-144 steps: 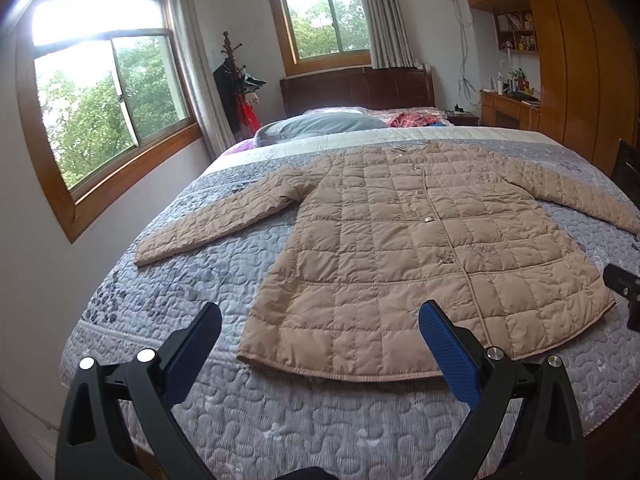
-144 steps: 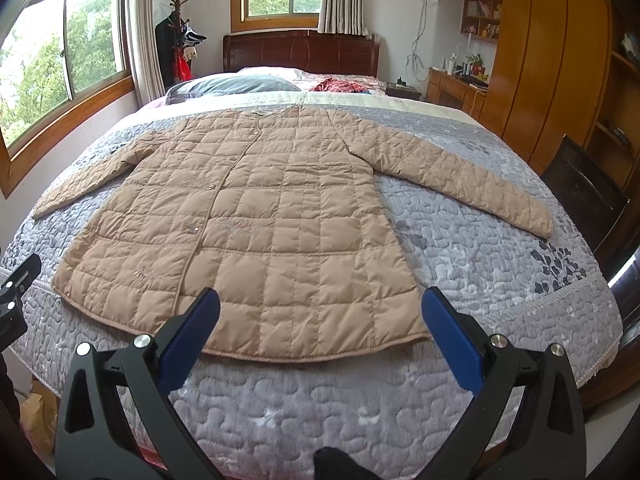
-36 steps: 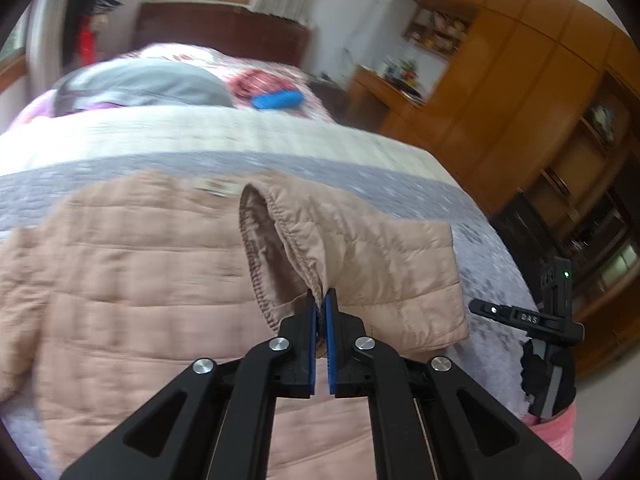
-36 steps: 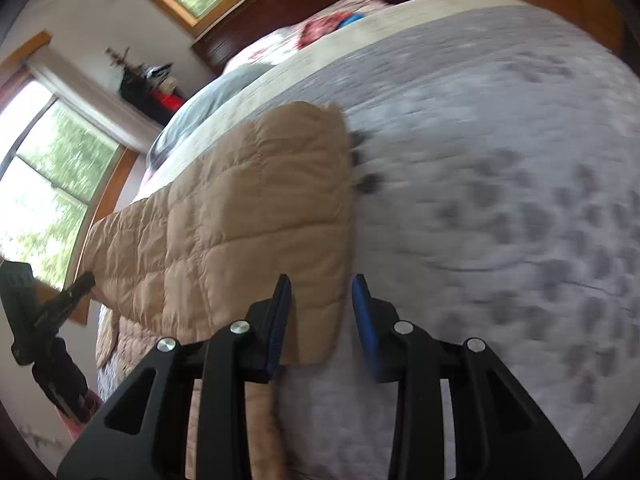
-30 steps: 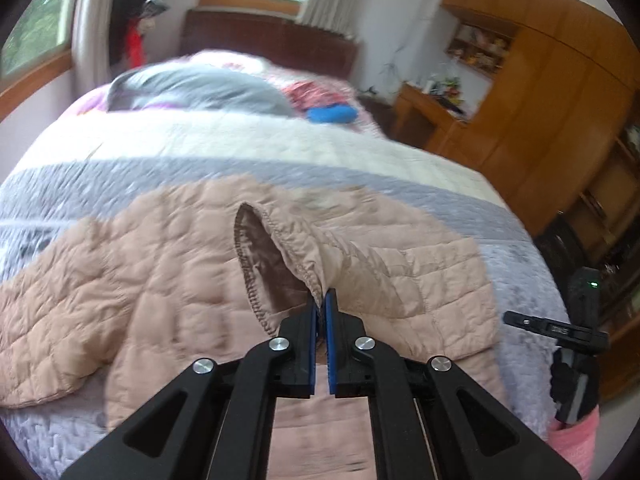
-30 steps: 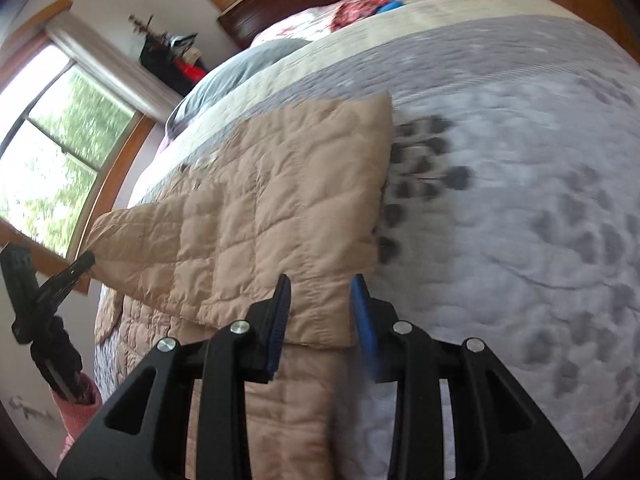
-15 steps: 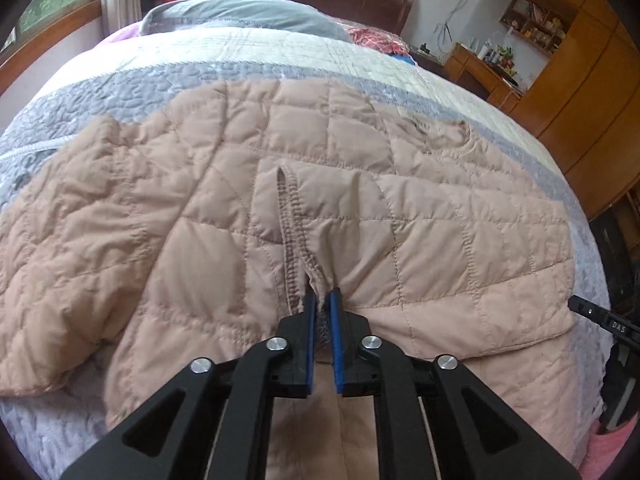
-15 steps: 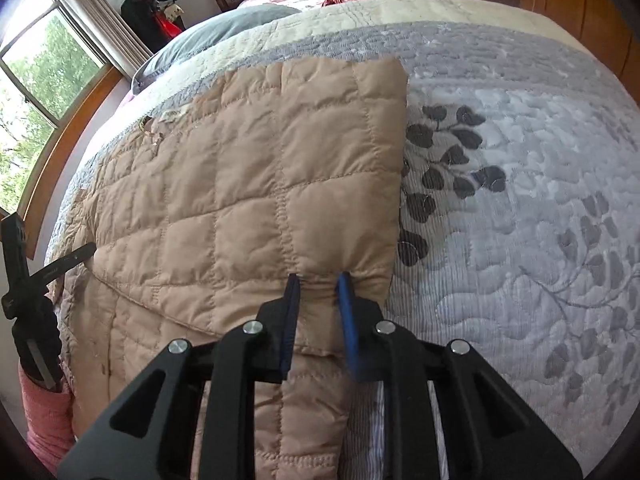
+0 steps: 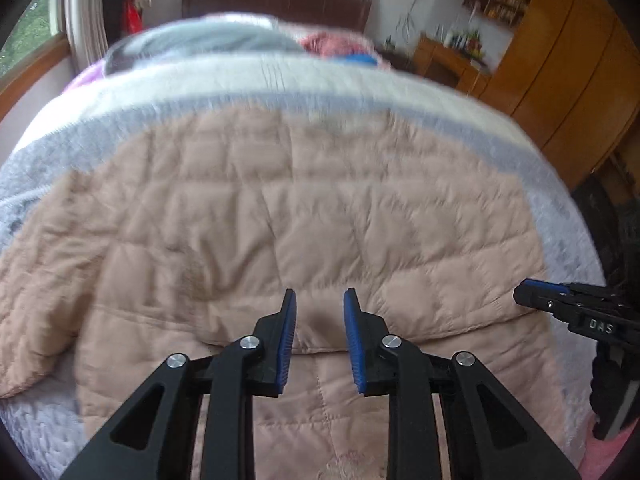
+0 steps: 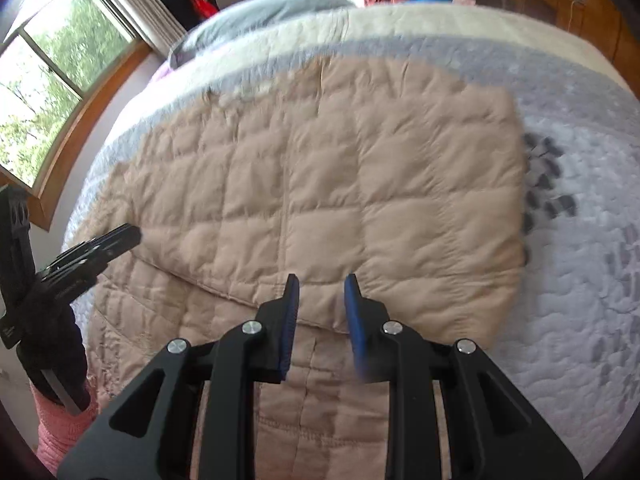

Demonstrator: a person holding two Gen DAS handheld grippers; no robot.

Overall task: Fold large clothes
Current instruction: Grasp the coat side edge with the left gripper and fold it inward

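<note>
- Both grippers have let go since half a second ago: the left gripper, which pinched a seam, and the right gripper now hold nothing, their fingers slightly parted.
- The tan quilted coat lies on the bed, its sides folded inward.
- Both views are blurred, so the sleeve edge probably lies just ahead of the left gripper.
- A grey pillow sits near the headboard.

Window daylight, motion blur, fisheye-bent edges
</note>
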